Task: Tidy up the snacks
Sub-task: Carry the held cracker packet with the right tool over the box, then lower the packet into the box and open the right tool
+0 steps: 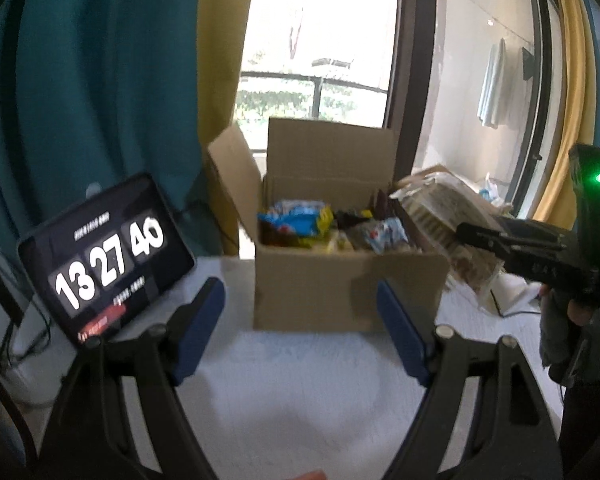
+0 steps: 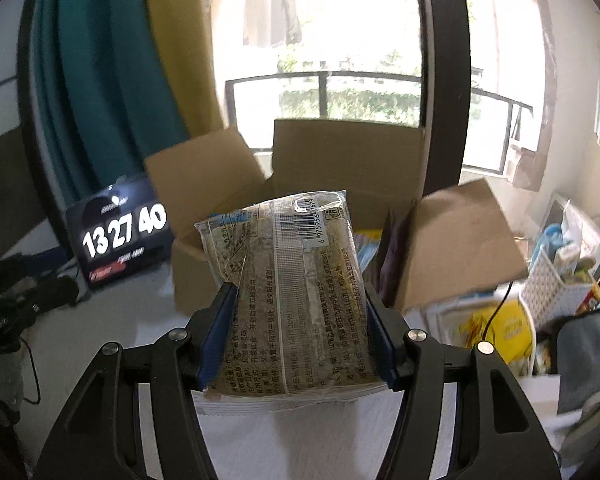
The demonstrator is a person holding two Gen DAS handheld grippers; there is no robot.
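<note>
On the white tabletop (image 1: 292, 380), an open cardboard box (image 1: 340, 284) is seen at the centre of the left wrist view, its flaps raised and its inside filled with mixed snack packets (image 1: 300, 222) in blue, yellow and clear wrappers. The left gripper (image 1: 300, 328) is held short of the box with its blue-padded fingers (image 1: 200, 328) spread wide, and nothing is found between them. At about nine o'clock from the box a tablet clock (image 1: 104, 256) is propped, showing 13 27 40. At three o'clock in the same view the right gripper (image 1: 480, 236) is seen beside the box's right flap, carried by a hand (image 1: 572, 308). In the right wrist view the right gripper (image 2: 296, 340) is closed on a clear sealed snack packet (image 2: 292, 288), whose two side edges are pressed by the blue pads; its printed back and barcode are turned toward the camera, and it is held above the table at six o'clock from the box (image 2: 340, 160), in front of its near wall. A white basket (image 2: 552, 284) of small items is seen at four o'clock from the box, next to a yellow packet (image 2: 504, 328). Teal and yellow curtains (image 1: 100, 80) hang behind, beside a bright window (image 1: 320, 40).
</note>
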